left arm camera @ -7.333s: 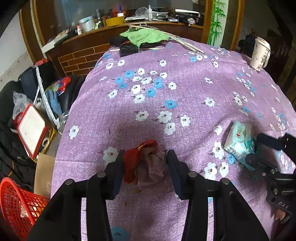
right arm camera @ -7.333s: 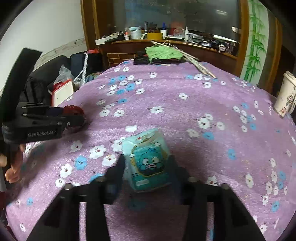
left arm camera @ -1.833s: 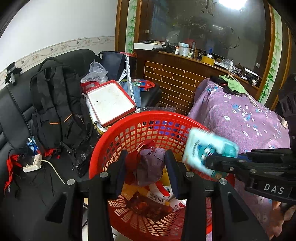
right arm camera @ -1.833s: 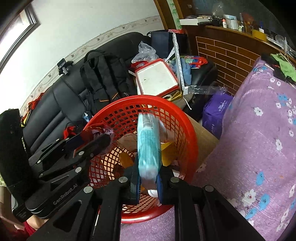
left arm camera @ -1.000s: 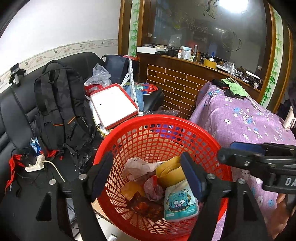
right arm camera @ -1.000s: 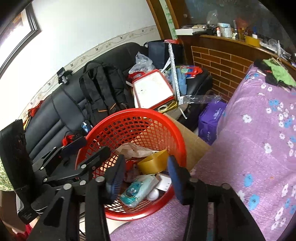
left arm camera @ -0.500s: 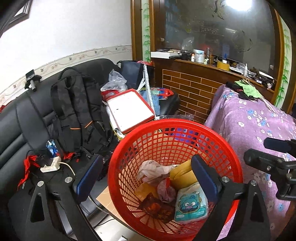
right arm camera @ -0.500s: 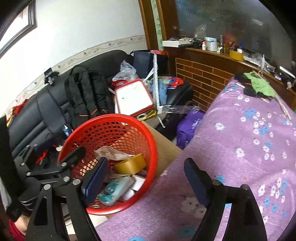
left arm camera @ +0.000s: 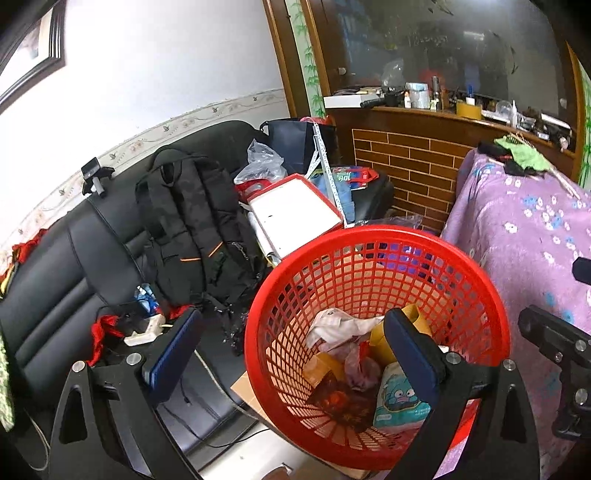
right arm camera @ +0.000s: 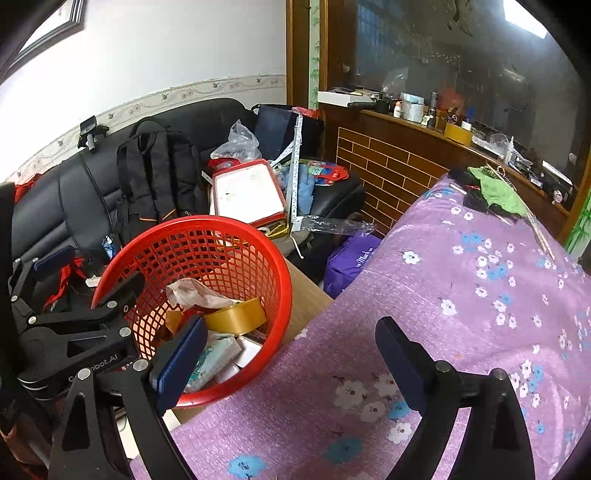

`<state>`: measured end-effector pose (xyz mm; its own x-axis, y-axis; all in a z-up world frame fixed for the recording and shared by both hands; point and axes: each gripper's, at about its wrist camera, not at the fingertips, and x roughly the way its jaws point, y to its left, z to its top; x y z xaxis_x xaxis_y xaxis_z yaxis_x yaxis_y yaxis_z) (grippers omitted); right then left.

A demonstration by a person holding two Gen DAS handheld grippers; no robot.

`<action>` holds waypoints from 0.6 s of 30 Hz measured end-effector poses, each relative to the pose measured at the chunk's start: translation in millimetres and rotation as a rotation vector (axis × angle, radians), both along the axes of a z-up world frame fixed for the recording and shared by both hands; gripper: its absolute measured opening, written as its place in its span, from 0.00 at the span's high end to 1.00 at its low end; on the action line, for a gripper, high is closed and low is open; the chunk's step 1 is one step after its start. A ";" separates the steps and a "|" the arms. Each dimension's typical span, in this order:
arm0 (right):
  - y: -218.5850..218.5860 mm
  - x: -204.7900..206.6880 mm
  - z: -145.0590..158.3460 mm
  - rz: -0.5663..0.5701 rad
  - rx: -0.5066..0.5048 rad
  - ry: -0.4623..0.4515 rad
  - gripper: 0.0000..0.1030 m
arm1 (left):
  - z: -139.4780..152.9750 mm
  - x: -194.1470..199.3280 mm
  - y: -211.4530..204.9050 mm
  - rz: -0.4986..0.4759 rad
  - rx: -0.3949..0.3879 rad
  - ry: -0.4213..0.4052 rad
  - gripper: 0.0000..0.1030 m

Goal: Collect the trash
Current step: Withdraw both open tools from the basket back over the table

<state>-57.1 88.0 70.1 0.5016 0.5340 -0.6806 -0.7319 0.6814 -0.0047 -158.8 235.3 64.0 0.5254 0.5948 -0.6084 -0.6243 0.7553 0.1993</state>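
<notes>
Left gripper spread wide, nothing between pads, over the red mesh basket. Right gripper opening, empty, above the basket's edge and the purple floral cloth. Trash is in the basket: teal cartoon wipes pack, crumpled wrappers, glossy yellow tape roll. Behind: black backpack on a leather sofa, red-framed whiteboard.

Even, soft daylight keeps both views bright and sharp. Fisheye bending curves the edges into black corners. A ceiling light glares in the dark glass cabinet front
</notes>
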 end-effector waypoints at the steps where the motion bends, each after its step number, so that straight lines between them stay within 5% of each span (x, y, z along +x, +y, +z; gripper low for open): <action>1: -1.6 -1.1 0.2 -0.003 -0.001 -0.008 0.08 | -0.4 -0.8 -0.5 -0.003 -0.011 -0.001 0.05; 13: -11.0 -10.0 -1.8 -0.023 -0.002 -0.017 0.06 | 2.3 -11.9 -4.6 -0.013 -0.059 -0.039 0.05; 18: -12.5 -17.2 -3.9 -0.028 -0.015 -0.038 0.05 | 4.7 -17.4 -10.0 -0.007 -0.021 -0.056 0.05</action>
